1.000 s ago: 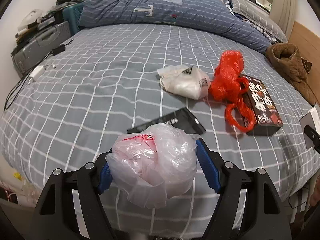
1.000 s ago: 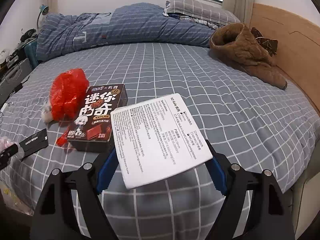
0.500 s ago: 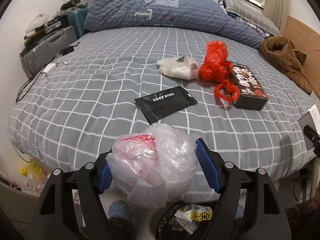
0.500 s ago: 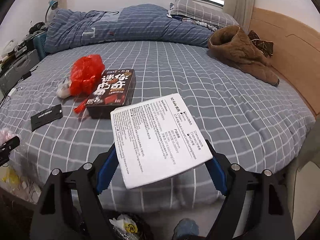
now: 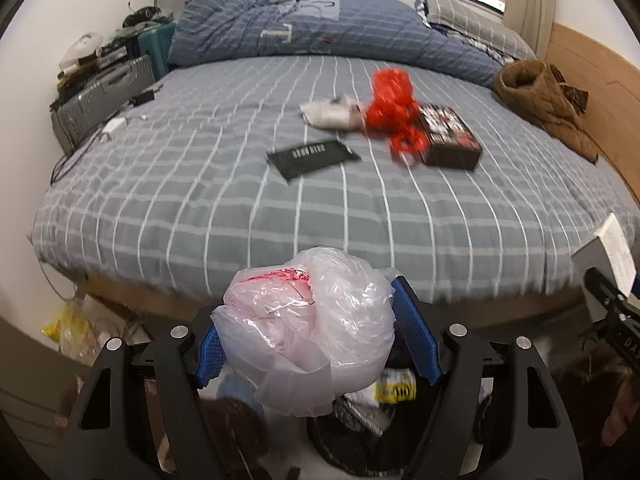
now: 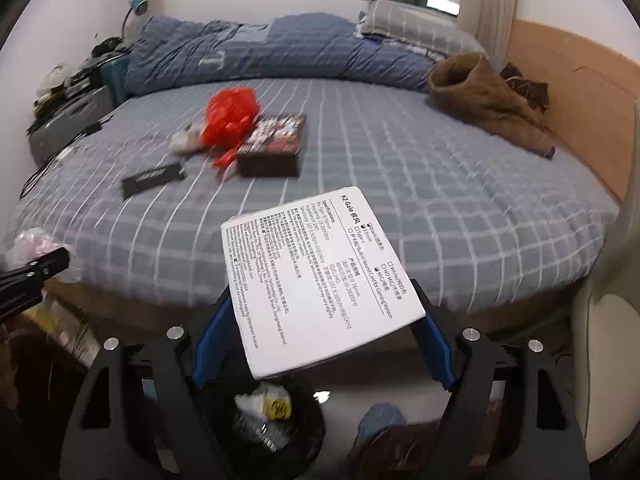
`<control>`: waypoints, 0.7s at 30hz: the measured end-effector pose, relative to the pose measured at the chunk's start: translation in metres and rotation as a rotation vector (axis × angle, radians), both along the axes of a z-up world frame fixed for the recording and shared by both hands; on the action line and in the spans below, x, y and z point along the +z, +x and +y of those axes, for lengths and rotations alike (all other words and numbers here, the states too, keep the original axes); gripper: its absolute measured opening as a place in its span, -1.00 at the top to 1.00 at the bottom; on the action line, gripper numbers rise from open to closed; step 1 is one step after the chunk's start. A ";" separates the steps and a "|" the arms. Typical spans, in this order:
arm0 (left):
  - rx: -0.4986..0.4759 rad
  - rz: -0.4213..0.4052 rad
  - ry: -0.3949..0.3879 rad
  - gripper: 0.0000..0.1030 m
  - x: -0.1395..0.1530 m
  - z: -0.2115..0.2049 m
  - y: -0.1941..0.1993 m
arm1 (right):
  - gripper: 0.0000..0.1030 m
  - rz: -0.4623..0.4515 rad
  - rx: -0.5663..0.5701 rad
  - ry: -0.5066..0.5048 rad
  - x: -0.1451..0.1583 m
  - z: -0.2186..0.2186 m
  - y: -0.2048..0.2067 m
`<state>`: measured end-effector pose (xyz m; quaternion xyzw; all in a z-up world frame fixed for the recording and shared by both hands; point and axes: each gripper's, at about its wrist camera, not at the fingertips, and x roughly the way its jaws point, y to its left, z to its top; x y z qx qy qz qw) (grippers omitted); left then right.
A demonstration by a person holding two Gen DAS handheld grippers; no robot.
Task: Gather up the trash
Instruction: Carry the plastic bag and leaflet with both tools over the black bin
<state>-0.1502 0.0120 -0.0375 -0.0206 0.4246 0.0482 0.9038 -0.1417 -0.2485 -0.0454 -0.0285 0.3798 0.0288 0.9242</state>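
Left gripper (image 5: 316,342) is clenched on a crumpled clear plastic bag (image 5: 308,328), blue pads pressed into both sides, held out past the near edge of the bed (image 5: 208,216). Below it sits the black trash bin (image 5: 360,436), its rim partly covered by the bag and the gripper frame, a yellow-printed wrapper (image 5: 394,390) showing inside.

Right gripper (image 6: 320,344) is grasping a white printed box (image 6: 320,284), tilted, its far corner over the mattress edge and its near corner over the bin (image 6: 276,436). From this side the bin mouth is open to view, with crumpled white and yellow scraps in it.

On the bedspread, well apart from both tools: a flat black packet (image 5: 314,157) nearest the edge, then a red plastic bag (image 5: 394,106) touching a dark snack box (image 5: 448,136), with a white bag (image 5: 330,114) just left of the red one. All are motion-blurred; their print is unreadable.

Open grey checked cover lies between that trash and the near edge. A brown coat (image 5: 544,108) lies far right by the wooden headboard (image 5: 600,92); a folded blue duvet (image 5: 304,28) runs along the far side. Floor at lower left is cluttered and smeared, with something yellow (image 5: 66,326) I can't make out.
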 end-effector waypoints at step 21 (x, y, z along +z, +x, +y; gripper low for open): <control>0.017 0.167 -0.037 -0.40 -0.056 0.008 -0.046 | -0.48 0.205 0.053 0.020 -0.053 0.045 -0.038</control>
